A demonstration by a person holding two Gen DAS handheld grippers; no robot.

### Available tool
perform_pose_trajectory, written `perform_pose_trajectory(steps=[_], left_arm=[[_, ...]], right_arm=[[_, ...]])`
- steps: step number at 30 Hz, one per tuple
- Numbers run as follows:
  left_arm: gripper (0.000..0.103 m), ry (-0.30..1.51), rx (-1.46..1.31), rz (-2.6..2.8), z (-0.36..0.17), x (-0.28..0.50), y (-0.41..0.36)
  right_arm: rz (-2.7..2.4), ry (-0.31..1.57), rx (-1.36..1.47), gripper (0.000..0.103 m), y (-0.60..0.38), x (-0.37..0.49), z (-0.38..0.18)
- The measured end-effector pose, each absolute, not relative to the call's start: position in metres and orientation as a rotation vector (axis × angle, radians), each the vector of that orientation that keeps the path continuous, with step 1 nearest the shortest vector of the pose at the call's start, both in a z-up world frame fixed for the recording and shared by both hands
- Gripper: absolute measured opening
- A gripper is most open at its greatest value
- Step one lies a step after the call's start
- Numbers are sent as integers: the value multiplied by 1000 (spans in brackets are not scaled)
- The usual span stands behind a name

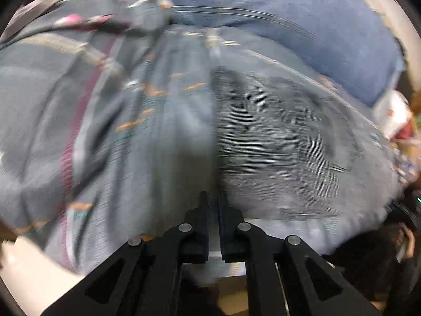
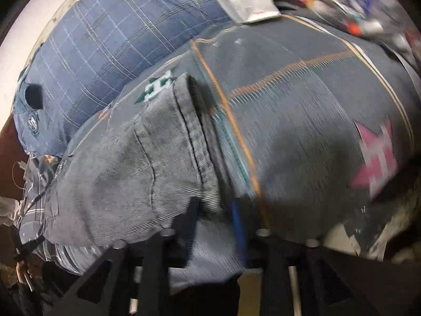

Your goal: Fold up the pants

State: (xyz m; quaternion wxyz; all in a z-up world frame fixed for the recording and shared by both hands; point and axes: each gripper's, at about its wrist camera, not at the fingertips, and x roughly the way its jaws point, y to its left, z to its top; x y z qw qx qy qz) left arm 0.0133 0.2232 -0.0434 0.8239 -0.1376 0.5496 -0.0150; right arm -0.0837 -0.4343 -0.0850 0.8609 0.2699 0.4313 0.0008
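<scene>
Left wrist view: the left gripper [image 1: 213,200] has its jaws nearly together, nothing between them, above grey corduroy pants [image 1: 276,137] spread on a patterned grey bedspread [image 1: 65,100]. Right wrist view: the right gripper [image 2: 218,223] has its jaws partly apart, astride the pants' [image 2: 126,163] edge; grip uncertain. A blue plaid pillow [image 2: 110,42] bears a round badge, unreadable. Blur hides other writing.

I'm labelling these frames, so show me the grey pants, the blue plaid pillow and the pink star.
grey pants [image 2: 126,163], right wrist view, leg fabric
blue plaid pillow [image 2: 118,34], right wrist view, middle
pink star [image 2: 376,155], right wrist view, centre
</scene>
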Motion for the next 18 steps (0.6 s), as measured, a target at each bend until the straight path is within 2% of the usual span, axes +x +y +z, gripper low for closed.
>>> perform_pose_trajectory(steps=[2, 3, 4, 6, 9, 11, 13, 14, 15, 16, 18], left_arm=[[13, 1123, -313, -12, -29, 13, 226], [25, 1097, -316, -11, -21, 15, 225], [41, 1060, -313, -18, -9, 17, 219], [50, 990, -299, -49, 10, 21, 201], [50, 924, -261, -136, 23, 32, 165], [50, 926, -245, -160, 17, 38, 148], [51, 969, -211, -162, -6, 46, 131], [51, 1013, -172, -136, -23, 52, 124], [51, 1070, -122, -98, -41, 59, 119], [54, 1128, -100, -67, -59, 65, 118], [55, 1087, -121, -57, -52, 64, 119]], right_arm=[[-57, 856, 564, 59, -437, -95, -70], [-79, 814, 557, 60, -436, -99, -55], [-77, 792, 555, 60, -435, -99, -45], [-31, 742, 564, 61, -427, -96, -20], [104, 697, 596, 71, -404, -78, 2], [171, 736, 641, 73, -392, -61, -9], [129, 855, 616, 73, -387, -39, -38], [29, 971, 559, 71, -387, -29, -61], [-5, 1001, 545, 63, -389, -26, -72], [-10, 964, 536, 63, -389, -31, -66], [-52, 989, 520, 63, -386, -34, -45]])
